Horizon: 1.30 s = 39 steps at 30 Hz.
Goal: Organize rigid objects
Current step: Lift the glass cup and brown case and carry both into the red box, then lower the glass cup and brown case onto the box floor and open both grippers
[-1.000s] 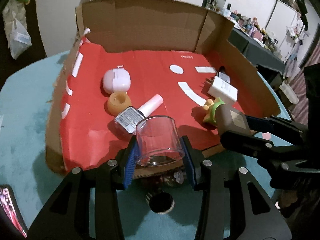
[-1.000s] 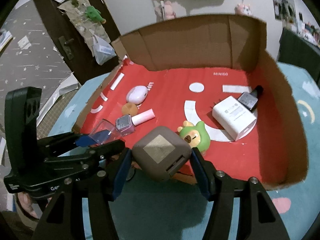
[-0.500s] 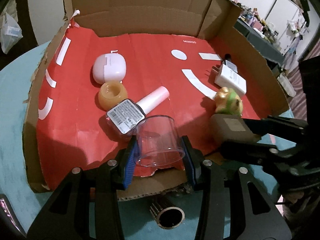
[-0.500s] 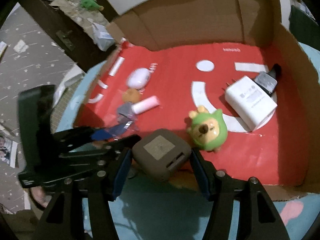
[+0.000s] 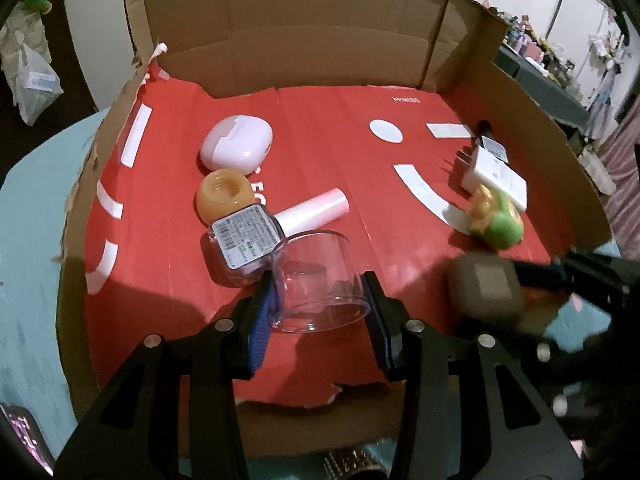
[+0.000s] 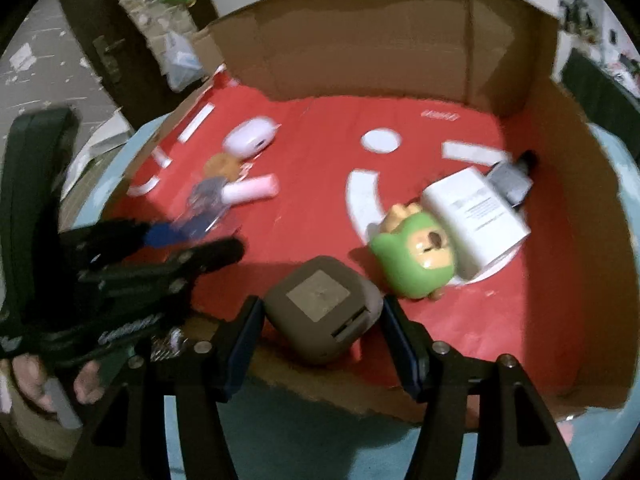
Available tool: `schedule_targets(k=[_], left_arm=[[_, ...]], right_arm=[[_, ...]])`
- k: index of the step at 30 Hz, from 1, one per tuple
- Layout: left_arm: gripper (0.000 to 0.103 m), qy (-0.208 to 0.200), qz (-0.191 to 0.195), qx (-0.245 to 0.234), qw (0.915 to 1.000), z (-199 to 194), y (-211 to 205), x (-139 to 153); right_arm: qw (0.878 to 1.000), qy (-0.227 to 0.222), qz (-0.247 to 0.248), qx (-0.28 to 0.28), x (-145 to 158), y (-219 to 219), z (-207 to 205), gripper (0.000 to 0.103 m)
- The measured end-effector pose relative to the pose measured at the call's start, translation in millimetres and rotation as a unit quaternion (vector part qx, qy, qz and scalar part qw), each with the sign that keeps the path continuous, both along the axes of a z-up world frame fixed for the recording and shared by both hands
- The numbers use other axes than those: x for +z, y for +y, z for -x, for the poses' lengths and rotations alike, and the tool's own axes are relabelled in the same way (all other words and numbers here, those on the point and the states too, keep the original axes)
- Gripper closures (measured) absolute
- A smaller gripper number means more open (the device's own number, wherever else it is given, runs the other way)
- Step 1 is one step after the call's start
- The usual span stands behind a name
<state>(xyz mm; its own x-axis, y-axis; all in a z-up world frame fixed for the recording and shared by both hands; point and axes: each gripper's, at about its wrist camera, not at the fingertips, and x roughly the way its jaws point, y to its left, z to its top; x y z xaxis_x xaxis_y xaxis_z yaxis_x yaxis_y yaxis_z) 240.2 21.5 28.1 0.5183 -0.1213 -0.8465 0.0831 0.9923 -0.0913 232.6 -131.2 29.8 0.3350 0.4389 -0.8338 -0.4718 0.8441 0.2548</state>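
Cup [image 5: 318, 280] and cube [image 6: 322, 306], seemingly farther in.

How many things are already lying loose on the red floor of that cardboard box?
6: pink case and orange ring at the left, pink-capped bottle beside them; green toy, white charger and dark bottle at the right. Others might be hidden.

Right gripper [image 6: 323, 316] clamps brown cube [image 6: 320, 306] over red-lined box [image 6: 580, 208]; green toy [image 6: 412, 252] apparently touches white charger [image 6: 476, 216].
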Motion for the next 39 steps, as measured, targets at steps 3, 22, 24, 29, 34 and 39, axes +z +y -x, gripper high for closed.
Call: schedule_targets(k=[3,22,24,29,34,39], left_arm=[[0.063,-0.004,-0.001,0.005,1.0000,-6,1,0],[0.063,-0.011,-0.002,0.021,0.9997,-14,6,-3],[0.063,-0.012,-0.015,0.022,0.9996,-14,5,-3],[0.062,-0.015,-0.036,0.022,0.9990,-12,2,-4],[0.053,-0.013,-0.038,0.027,0.9988,-11,3,-5],[0.047,-0.011,-0.036,0.029,0.9989,-9,5,-5]], right_arm=[[1.000,-0.009,0.008,-0.018,-1,-3,-5,0.040],[0.994,-0.055,0.032,-0.092,-4,-20,-25,0.040],[0.994,-0.055,0.032,-0.092,-5,-20,-25,0.040],[0.994,-0.053,0.026,-0.093,-5,-21,-25,0.040],[0.994,-0.052,0.021,-0.094,-5,-23,-24,0.040],[0.994,-0.052,0.021,-0.095,-4,-23,-23,0.040]])
